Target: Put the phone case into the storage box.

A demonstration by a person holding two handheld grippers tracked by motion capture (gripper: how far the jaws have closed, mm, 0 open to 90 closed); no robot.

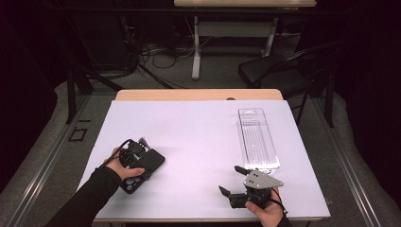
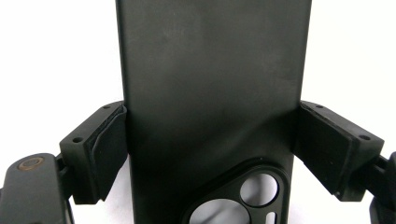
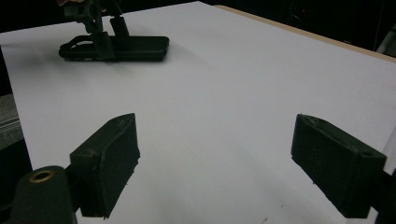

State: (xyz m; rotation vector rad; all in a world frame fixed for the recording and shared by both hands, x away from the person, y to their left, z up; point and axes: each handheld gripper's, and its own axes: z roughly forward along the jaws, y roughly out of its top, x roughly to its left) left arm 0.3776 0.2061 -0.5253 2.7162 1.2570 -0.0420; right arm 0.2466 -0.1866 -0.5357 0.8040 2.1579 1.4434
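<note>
Now black phone case (image 2: 212, 93) flat on table — left hand-held gripper (image 2: 212, 140) clamped across its sides; right hand-held gripper (image 3: 215, 163) apart.

Matte black phone case (image 2: 212, 93), plain, no pattern. Both grippers black: left gripper (image 1: 134, 152), right gripper (image 1: 236, 182) with a grey plate on top. Surface (image 1: 198, 137) pale lilac-white with a tan wood edge. Clear ribbed plastic tray (image 1: 257, 139). Black sleeve (image 1: 90, 198).
</note>
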